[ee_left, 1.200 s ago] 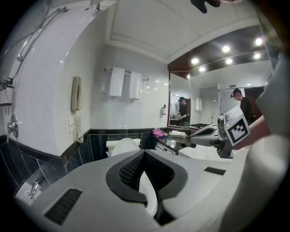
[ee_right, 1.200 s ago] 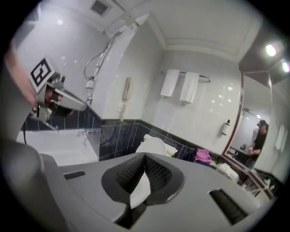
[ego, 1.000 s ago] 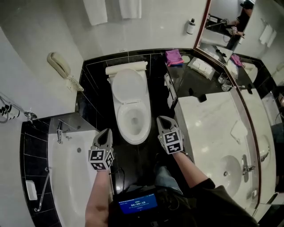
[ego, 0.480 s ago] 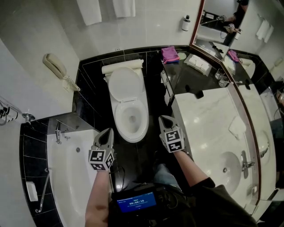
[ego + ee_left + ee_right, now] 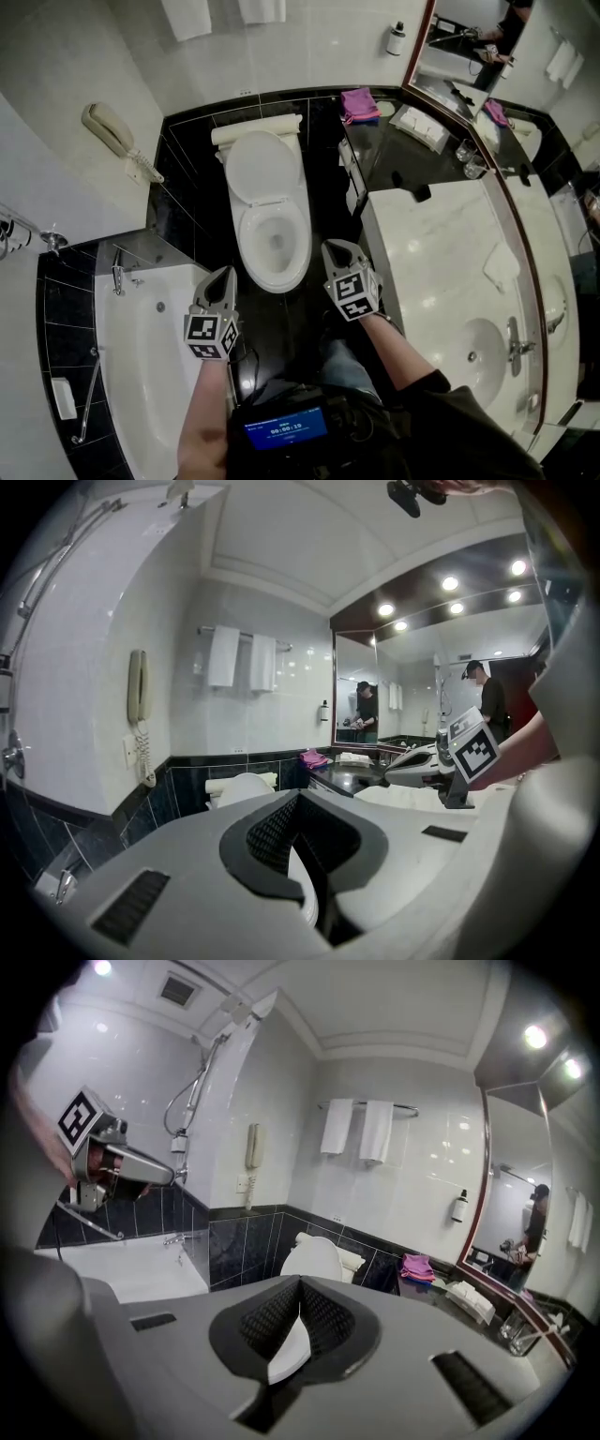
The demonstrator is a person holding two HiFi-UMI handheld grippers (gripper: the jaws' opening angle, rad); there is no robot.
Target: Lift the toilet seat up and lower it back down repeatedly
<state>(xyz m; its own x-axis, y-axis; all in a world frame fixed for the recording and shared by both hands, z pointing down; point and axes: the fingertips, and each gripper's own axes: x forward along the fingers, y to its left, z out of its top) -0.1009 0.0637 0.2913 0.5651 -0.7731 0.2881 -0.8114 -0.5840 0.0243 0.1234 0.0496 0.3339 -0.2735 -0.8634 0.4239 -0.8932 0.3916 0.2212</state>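
**Two closed grippers held in front of a toilet, lid raised**

We look steeply down from the head camera into a bathroom with white walls and black tile. The toilet (image 5: 298, 267) stands on the black floor between a white bathtub (image 5: 141, 366) on the left and a pale vanity counter (image 5: 441, 244) on the right. Its lid (image 5: 261, 167) is tipped up against the tank, and a rolled white towel (image 5: 255, 132) lies across the tank top. The toilet seat (image 5: 246, 246) appears to lie flat on the bowl rim, though we cannot be sure from this angle.

We hold the left gripper (image 5: 224, 275) in front of the bowl on its left, beside the bathtub's edge. Its own camera shows the jaws pressed together at the tips with nothing pinched; only a sliver of white bowl shows through the slit below them. We hold the right gripper (image 5: 334, 247) just beside the bowl's front right, close to the counter's near edge. Its jaws are likewise pressed together and empty. Neither gripper touches the seat.

A folded pink cloth (image 5: 359, 101) sits at the far left corner of the dark counter section. A wall phone (image 5: 106, 127) hangs on the left wall. A mirror (image 5: 483, 52) runs along the counter's far edge. A small lit screen (image 5: 281, 430) sits at our chest, at the bottom of the view.
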